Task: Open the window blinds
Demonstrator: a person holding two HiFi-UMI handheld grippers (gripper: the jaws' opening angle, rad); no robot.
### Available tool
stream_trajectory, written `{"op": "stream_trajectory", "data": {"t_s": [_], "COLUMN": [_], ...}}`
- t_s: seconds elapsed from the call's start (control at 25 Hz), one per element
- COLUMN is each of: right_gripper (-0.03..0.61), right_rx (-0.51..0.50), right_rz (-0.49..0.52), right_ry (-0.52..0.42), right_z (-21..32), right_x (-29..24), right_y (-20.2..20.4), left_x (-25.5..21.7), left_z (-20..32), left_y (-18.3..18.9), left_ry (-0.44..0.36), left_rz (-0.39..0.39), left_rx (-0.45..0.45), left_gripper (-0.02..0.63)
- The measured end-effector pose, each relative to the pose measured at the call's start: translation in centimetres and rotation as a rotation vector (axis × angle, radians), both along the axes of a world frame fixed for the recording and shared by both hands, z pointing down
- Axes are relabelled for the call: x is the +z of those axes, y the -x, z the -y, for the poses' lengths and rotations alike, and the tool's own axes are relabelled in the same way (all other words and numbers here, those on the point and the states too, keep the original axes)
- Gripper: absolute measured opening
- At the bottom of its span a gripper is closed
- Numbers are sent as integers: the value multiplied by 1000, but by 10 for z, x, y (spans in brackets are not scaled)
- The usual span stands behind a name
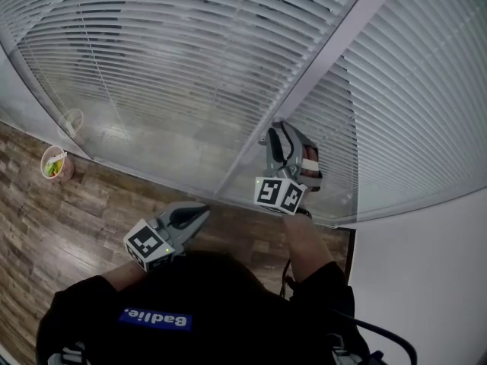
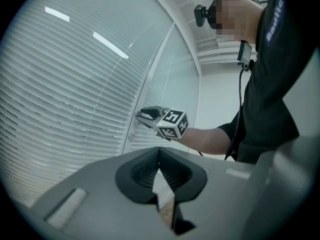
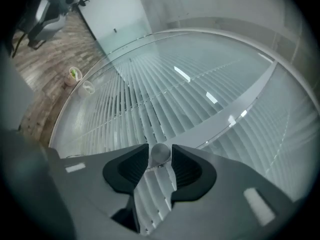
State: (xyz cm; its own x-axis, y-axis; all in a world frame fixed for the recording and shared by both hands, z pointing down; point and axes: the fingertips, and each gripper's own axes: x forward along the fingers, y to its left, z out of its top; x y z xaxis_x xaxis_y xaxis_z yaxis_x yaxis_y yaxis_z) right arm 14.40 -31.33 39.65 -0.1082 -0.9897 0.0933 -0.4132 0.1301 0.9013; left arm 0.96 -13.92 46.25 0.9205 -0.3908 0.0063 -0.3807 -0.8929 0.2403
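White slatted blinds (image 1: pixel 175 59) hang shut over the glazing on both sides of a pale upright frame post (image 1: pixel 304 74). My right gripper (image 1: pixel 284 130) is held level against the blinds just right of that post. In the right gripper view its jaws (image 3: pixel 160 155) are shut on a small round grey knob (image 3: pixel 160 153), seen end-on in front of the slats (image 3: pixel 200 84). The left gripper view shows the same gripper (image 2: pixel 145 115) at the blinds (image 2: pixel 65 99). My left gripper (image 1: pixel 202 210) hangs lower and apart from the blinds, jaws (image 2: pixel 160 170) shut on nothing.
A paper cup with green contents (image 1: pixel 55 164) and a clear cup (image 1: pixel 71 120) stand on the wood floor (image 1: pixel 46 219) by the glass at the left. A white wall (image 1: pixel 426 280) meets the window on the right.
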Motion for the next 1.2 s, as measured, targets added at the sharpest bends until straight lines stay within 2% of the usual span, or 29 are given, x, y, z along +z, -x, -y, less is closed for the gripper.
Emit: {"op": "stream_trajectory", "data": {"t_s": [0.36,0.64,0.84,1.2], "right_gripper": [126,110,110,124], "right_rx": [24,39,48,76], "right_rz": [-213,-269,-223,-36], "right_ry": [-24,-38,-43,-56], "right_z": [6,8,8,10], "right_x": [7,7,6,1], "right_y": [-3,-3,-4,-4], "left_x": [3,3,4,9], "left_z": [2,2,1,1], "left_y": [2,2,1,3], "left_ry": [5,7,9,22], "left_rz": [-2,-4,-3,8], "left_rx": [-4,-6,-2,-11], "left_gripper": [0,0,0,0]}}
